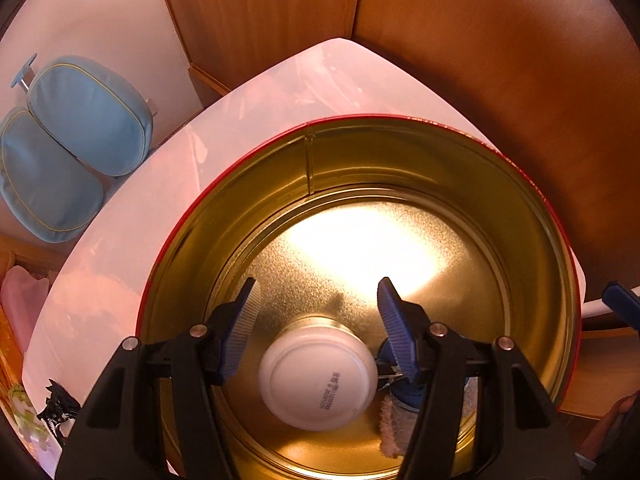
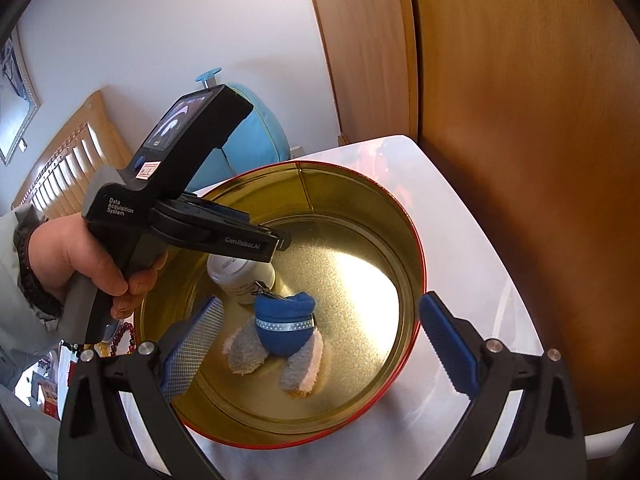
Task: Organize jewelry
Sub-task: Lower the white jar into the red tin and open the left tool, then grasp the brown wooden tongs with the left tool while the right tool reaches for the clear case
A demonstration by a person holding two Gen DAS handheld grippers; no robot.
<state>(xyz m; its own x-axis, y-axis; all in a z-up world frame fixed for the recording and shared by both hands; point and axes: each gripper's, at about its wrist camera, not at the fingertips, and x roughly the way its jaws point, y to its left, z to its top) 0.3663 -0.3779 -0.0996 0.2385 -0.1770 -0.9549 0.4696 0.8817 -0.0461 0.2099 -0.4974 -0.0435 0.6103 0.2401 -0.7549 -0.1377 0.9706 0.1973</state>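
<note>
Gold-lined round tin with a red outer rim (image 1: pixel 520 208) sits on the white glossy table (image 1: pixel 132 216), directly under both our grippers. Left gripper (image 1: pixel 318 322) points steeply down into it, jaws partly open and empty. Just below its fingertips lies a small white plastic jar (image 1: pixel 318 376) on its side, apart from both pads. Beside the right-hand pad lies a blue plush toy with grey towelling feet (image 2: pixel 285 322), a metal clasp at its top touching the jar. Right gripper (image 2: pixel 320 340) hovers wide open over the near rim, holding nothing.

Risks, as we judge them: closing on the round jar may roll it away across the slick metal floor; the right-hand pad may snag the plush or its clasp.
</note>
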